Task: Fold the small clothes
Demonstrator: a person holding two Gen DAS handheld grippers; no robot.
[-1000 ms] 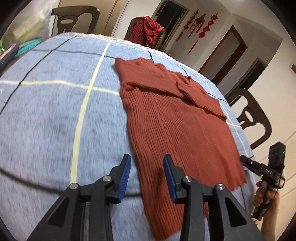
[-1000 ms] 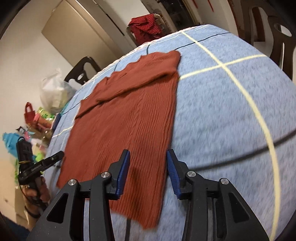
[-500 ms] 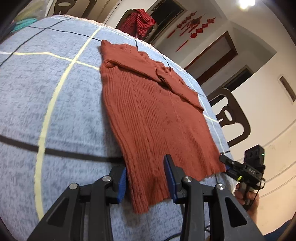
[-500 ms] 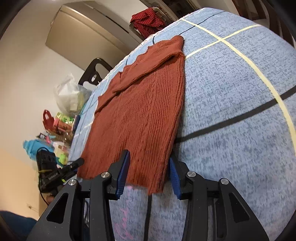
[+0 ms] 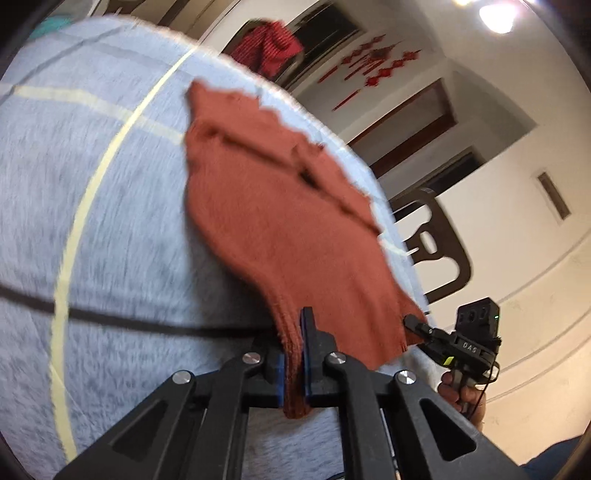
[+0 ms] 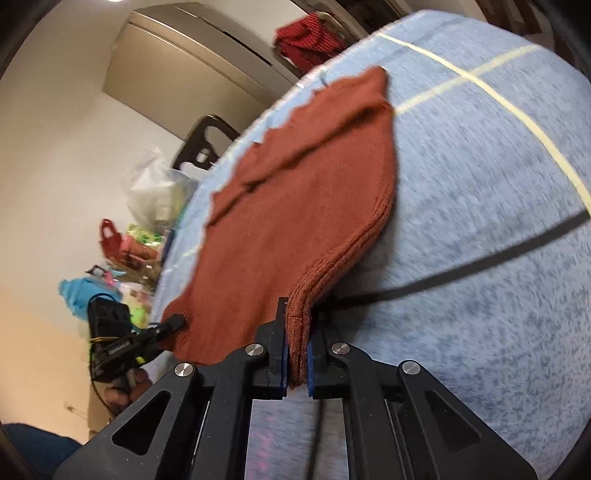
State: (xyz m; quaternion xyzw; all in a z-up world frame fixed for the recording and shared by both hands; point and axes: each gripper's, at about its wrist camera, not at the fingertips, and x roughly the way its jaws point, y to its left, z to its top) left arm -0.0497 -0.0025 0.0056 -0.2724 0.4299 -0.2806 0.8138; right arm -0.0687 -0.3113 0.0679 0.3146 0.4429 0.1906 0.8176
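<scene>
Bright indoor light, ceiling lamp (image 5: 496, 16) glare, motion blur, fisheye-bent dark edges

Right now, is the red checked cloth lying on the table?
No, the red checked cloth hangs over a chair beyond the table.

Rust-red ribbed knit sweater (image 5: 280, 221), sleeves folded across the chest, lies on the bench; near hem corners lifted, bunched.

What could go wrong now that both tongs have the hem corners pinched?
Both tongs have just closed on the rust sweater. The left tongs and right tongs each hold only a narrow strip of hem, so a corner might slip out when lifted. The folded-in sleeves may fall open. Uneven lifting could skew the fold on the blue tablecloth.
</scene>
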